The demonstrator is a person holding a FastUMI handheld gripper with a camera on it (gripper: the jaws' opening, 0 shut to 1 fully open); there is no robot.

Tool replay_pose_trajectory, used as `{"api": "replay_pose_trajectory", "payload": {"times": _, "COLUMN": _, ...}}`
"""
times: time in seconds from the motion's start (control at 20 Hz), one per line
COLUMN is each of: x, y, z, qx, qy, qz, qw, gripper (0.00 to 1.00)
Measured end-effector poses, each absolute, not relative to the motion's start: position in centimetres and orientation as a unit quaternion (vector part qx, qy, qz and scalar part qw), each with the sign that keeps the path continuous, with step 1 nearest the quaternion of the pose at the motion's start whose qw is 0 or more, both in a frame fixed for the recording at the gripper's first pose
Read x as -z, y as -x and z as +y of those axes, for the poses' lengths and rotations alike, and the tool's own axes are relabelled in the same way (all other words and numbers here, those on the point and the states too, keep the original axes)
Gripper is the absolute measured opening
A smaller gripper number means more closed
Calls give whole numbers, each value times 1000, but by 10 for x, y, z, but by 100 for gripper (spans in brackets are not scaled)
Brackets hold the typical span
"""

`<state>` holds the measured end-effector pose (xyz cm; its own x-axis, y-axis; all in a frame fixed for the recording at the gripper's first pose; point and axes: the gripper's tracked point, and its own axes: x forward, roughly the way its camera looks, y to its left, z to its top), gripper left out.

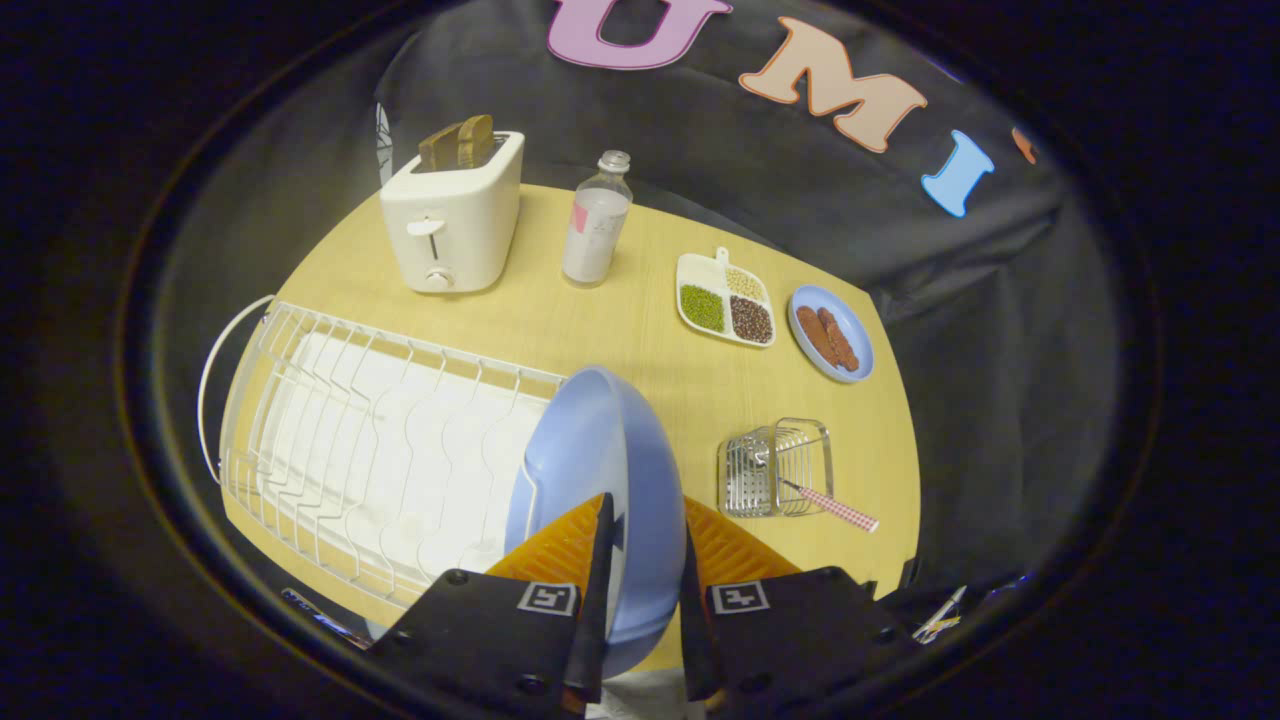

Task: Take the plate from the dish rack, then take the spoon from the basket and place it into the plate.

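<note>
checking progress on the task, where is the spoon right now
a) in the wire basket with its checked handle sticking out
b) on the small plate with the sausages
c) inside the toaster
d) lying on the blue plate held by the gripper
a: the spoon rests in the wire basket, its checked handle poking out, while the gripper is shut on the blue plate beside the dish rack.

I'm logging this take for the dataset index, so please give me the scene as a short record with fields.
gripper: jaws shut on the blue plate
blue plate: held on edge, at the near end of the dish rack
dish rack: white wire, otherwise bare
basket: small wire one, right of the plate
spoon: in the basket, checked handle sticking out
table: also carries toaster, bottle, divided dish, small blue plate
</note>
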<state>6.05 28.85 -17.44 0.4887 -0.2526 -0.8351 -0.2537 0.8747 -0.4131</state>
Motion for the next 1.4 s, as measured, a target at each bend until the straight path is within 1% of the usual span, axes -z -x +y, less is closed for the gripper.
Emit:
{"api": "replay_pose_trajectory", "payload": {"times": 0.2, "x": 159, "y": -68, "z": 293, "qx": 10, "qy": 260, "qz": 495, "qw": 829, "gripper": 34}}
{"api": "replay_pose_trajectory", "payload": {"times": 0.3, "x": 151, "y": -73, "z": 291, "qx": 16, "qy": 262, "qz": 490, "qw": 832, "gripper": 31}}
{"api": "replay_pose_trajectory", "payload": {"times": 0.5, "x": 150, "y": -74, "z": 293, "qx": 16, "qy": 261, "qz": 491, "qw": 831, "gripper": 31}}
{"api": "replay_pose_trajectory", "payload": {"times": 0.85, "x": 131, "y": -82, "z": 286, "qx": 47, "qy": 239, "qz": 481, "qw": 842, "gripper": 29}}
{"api": "replay_pose_trajectory", "payload": {"times": 1.0, "x": 114, "y": -86, "z": 300, "qx": 31, "qy": 222, "qz": 468, "qw": 855, "gripper": 27}}
{"api": "replay_pose_trajectory", "payload": {"times": 1.15, "x": 106, "y": -83, "z": 301, "qx": 12, "qy": 182, "qz": 467, "qw": 865, "gripper": 27}}
{"api": "replay_pose_trajectory", "payload": {"times": 1.4, "x": 90, "y": -73, "z": 298, "qx": -39, "qy": 28, "qz": 469, "qw": 882, "gripper": 27}}
